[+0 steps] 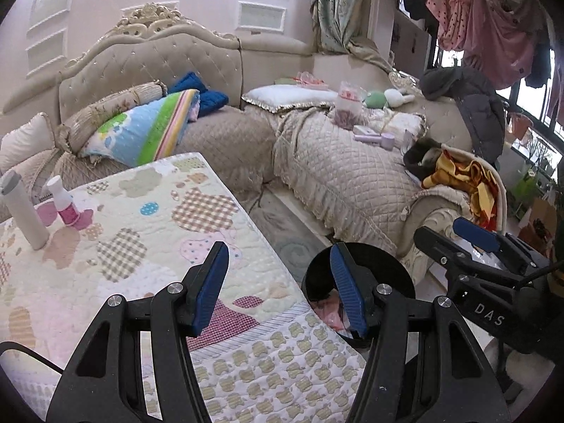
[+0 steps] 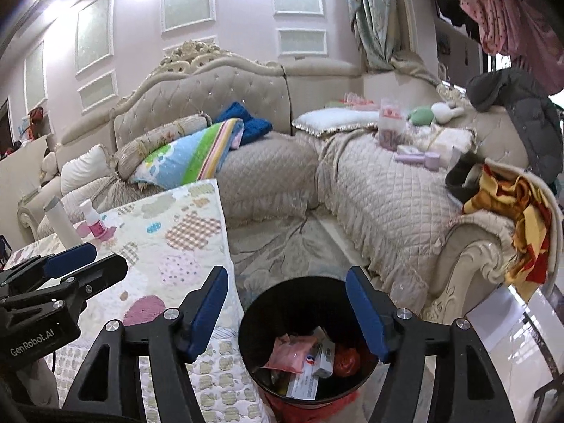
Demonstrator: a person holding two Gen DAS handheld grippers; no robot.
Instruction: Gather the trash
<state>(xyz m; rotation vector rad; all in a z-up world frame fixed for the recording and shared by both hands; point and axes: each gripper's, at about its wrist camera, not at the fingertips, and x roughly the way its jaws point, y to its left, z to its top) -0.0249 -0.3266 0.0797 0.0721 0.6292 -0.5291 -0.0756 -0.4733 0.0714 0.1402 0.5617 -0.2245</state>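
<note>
Bin [image 2: 306, 345], black and already holding wrappers and cartons, sits on the floor just beside the quilted table [image 2: 169, 246], directly below your right gripper [image 2: 287, 317], whose fingers stand wide with nothing between them. Your left gripper [image 1: 278, 289], also wide and empty, is over the table edge. No loose trash is evident on the table; the bin's base is cut off.

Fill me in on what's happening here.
A person holds two handheld grippers, collecting trash. The right gripper hangs open and empty above a black trash bin standing on the floor beside the quilt-covered table; the bin already holds wrappers and papers. The left gripper is open and empty too, over the table's edge. A white tube and a small pink bottle stand on the table.
</note>
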